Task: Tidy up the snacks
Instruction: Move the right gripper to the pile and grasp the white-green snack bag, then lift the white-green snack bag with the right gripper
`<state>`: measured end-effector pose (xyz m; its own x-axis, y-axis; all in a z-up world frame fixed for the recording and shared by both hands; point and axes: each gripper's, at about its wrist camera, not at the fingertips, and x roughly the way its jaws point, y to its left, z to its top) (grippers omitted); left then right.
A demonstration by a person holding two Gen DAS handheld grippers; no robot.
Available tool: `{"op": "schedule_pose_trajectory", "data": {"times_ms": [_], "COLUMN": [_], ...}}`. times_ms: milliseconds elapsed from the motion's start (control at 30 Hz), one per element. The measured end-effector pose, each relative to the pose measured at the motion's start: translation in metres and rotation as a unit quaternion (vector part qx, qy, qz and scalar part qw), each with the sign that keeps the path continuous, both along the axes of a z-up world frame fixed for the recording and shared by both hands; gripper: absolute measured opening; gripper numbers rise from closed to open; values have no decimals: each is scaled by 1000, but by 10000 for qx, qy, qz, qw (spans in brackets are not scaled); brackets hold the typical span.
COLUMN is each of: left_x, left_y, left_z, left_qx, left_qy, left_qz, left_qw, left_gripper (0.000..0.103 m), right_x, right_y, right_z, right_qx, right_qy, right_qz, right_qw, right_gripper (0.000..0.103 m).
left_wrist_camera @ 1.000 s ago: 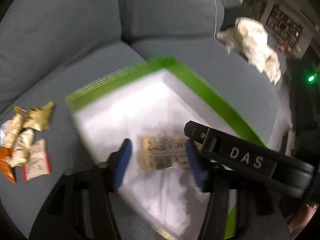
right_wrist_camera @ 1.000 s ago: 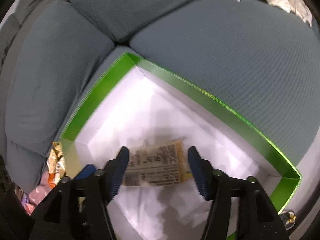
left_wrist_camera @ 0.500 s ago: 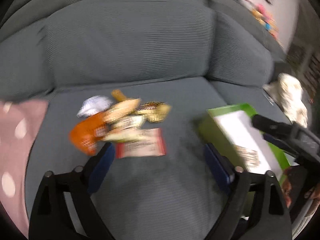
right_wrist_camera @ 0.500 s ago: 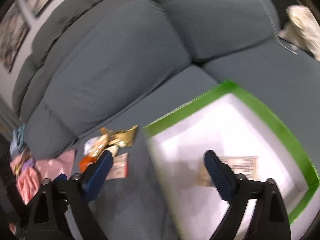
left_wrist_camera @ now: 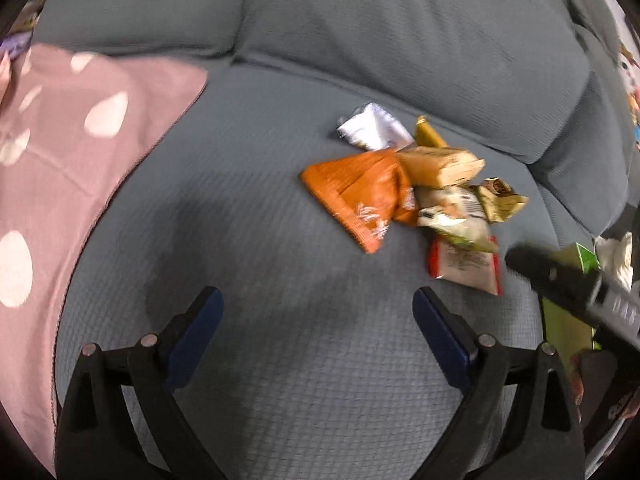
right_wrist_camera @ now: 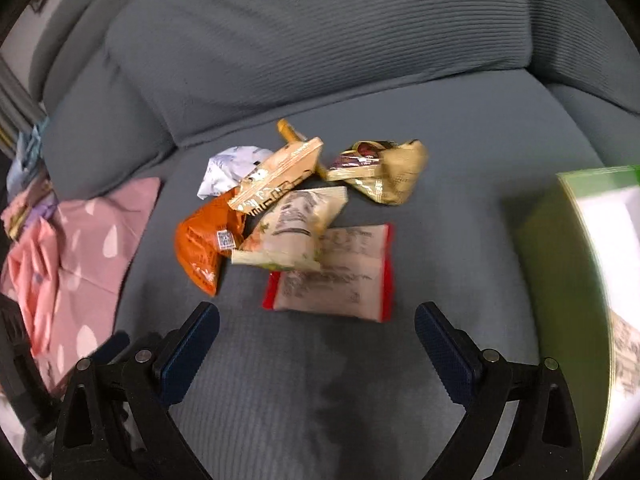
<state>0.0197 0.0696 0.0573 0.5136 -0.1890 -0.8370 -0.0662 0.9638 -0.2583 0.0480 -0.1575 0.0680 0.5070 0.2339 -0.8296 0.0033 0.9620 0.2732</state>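
Both of my grippers were spread wide with nothing in them: the right gripper [right_wrist_camera: 316, 320] hung just short of the pile, and the left gripper [left_wrist_camera: 318, 306] sat over bare grey corduroy sofa cushion [left_wrist_camera: 248, 240].

Closest to the right one was the flat red-edged clear packet with printed text [right_wrist_camera: 336, 276], lying flat on the seat. I figured it was light, thin and crinkly, so it would likely slide unless I pinched it across a short sealed edge. Partly on top of it was the pale cream pouch [right_wrist_camera: 292, 228], puffier and soft. Left of that lay the orange foil bag [right_wrist_camera: 204, 244], probably slippery. Further back were the tan boxy bar [right_wrist_camera: 276, 174], the stiffest-looking one, the crumpled gold wrapper [right_wrist_camera: 380, 176] and a white-silver wrapper [right_wrist_camera: 230, 168].

The green-sided cardboard box with a white inside [right_wrist_camera: 560, 264] sat off to the right.
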Motion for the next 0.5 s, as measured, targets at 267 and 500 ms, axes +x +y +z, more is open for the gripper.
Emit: {"op": "schedule_pose_trajectory", "data": {"times_ms": [267, 500], "left_x": [7, 5], "left_y": [5, 8], "left_z": [-3, -1], "left_qx": [3, -68], "left_qy": [54, 31], "left_qz": [239, 270], "left_qw": [9997, 9996], "left_gripper": [96, 96], "right_x": [60, 68], "right_y": [27, 41], "right_z": [-9, -26], "right_qx": [-25, -681], "right_qy": [338, 448], "right_qz": [21, 180], "right_qw": [9994, 9965], "right_gripper": [94, 47]}}
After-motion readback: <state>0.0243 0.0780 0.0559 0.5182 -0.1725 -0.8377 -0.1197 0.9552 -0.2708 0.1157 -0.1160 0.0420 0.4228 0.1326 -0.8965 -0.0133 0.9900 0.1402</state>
